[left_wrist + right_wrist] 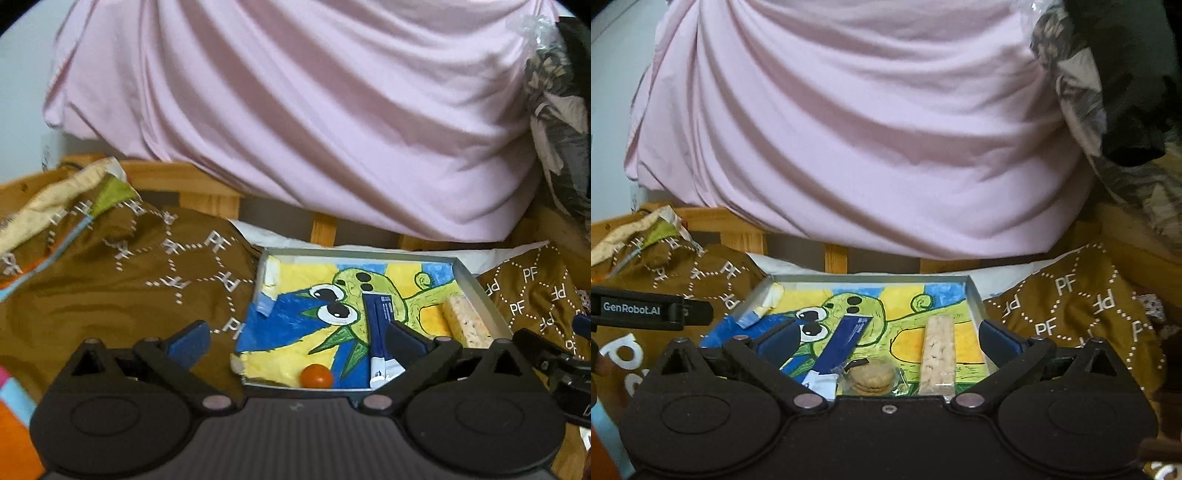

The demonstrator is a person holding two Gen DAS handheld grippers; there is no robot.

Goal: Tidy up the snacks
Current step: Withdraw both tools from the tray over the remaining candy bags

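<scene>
Both the left gripper [295, 338] and right gripper [888, 338] stood spread wide, gripping nothing. The snacks lay in the shallow tray [975, 295] on the bed: a blue sachet [846, 339], a wrapped cookie [871, 374] and a long pale pack [938, 350]. All looked light. The cookie seemed brittle, so its edges wanted gentle pinching, and the slick pack was probably best taken across its middle.

Both the left tool [295, 341] and right tool [888, 338] gape wide, gripping nothing.
</scene>
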